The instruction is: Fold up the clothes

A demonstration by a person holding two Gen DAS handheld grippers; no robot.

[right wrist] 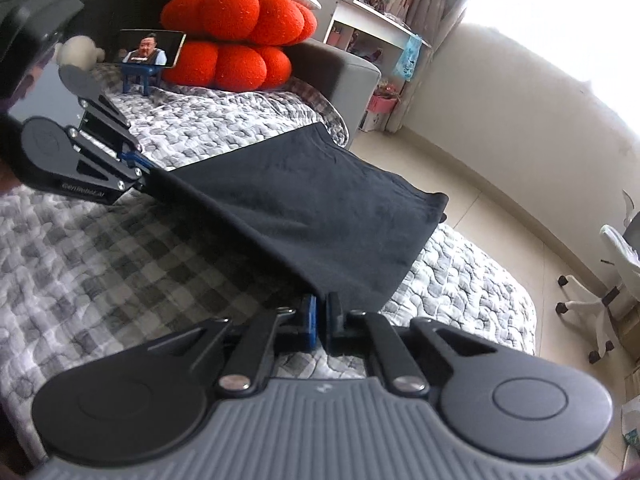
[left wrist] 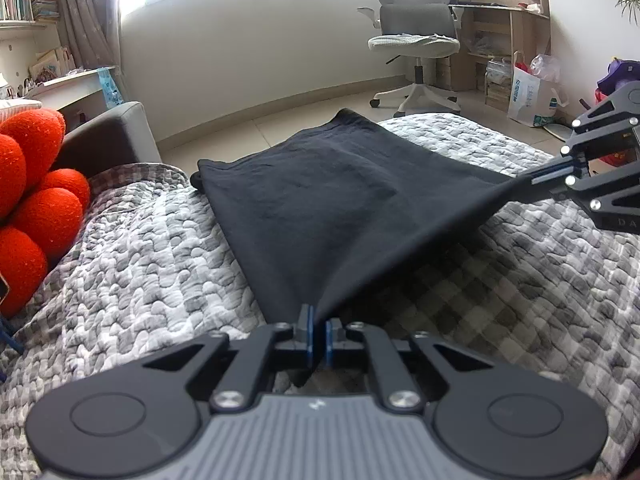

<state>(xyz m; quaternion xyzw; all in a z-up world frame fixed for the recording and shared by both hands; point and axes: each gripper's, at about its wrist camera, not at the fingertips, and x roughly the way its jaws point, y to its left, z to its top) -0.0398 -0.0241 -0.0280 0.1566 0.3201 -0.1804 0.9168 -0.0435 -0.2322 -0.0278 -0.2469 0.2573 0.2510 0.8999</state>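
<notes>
A bed (left wrist: 140,248) with a grey checked quilt (right wrist: 120,248) fills most of the room; a dark garment (left wrist: 340,208) lies spread flat along it, its far edge reaching the foot of the bed, its near edge lifted off the quilt and pulled taut between two corners; orange cushions (right wrist: 240,36) sit by the sofa arm, an office chair (left wrist: 416,40) stands on the tiled floor; the left gripper (left wrist: 319,322) is pressed together, pinching one near corner; the right gripper (right wrist: 322,312) pinches the other.
</notes>
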